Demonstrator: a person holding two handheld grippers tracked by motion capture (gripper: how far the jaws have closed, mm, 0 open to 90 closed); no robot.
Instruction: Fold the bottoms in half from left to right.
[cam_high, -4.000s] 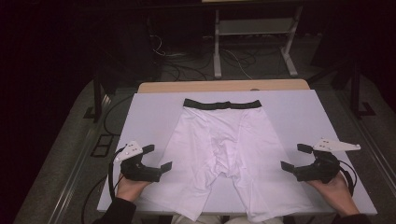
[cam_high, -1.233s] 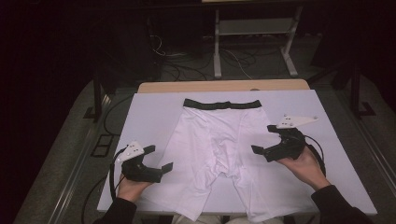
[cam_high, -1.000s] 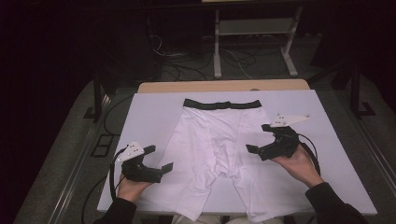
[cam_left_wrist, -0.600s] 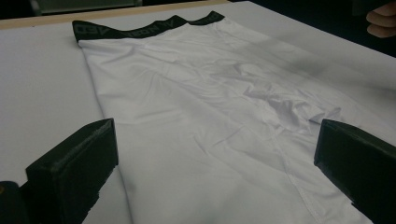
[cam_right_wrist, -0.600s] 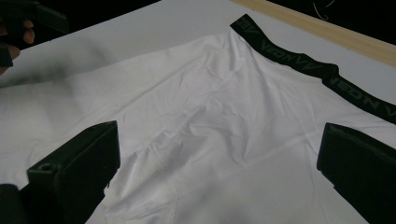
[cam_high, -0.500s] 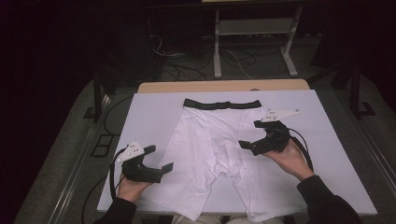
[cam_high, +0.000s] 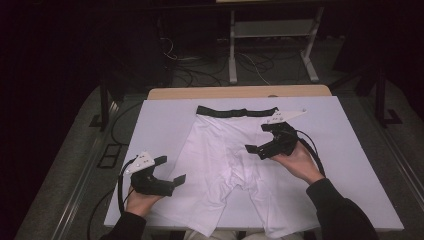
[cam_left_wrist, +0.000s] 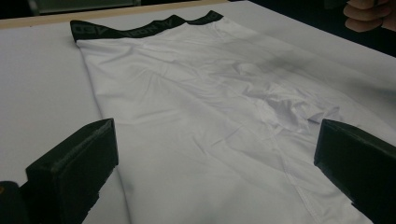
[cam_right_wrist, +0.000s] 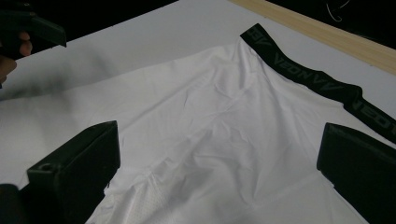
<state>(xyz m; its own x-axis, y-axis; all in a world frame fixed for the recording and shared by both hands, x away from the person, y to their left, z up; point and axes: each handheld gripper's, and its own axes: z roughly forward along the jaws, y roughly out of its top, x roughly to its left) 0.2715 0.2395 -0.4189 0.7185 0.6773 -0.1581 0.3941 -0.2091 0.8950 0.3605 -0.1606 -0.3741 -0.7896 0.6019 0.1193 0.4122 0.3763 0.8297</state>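
Shorts flat on white counter, black waistband at the far edge. Right claw hovers wide open over the upper right panel, holding nothing; left claw open and empty at the left leg edge. Best bet: come down low, pinch one layer at the side seam, avoid bunching. Room dark, cables and a frame behind
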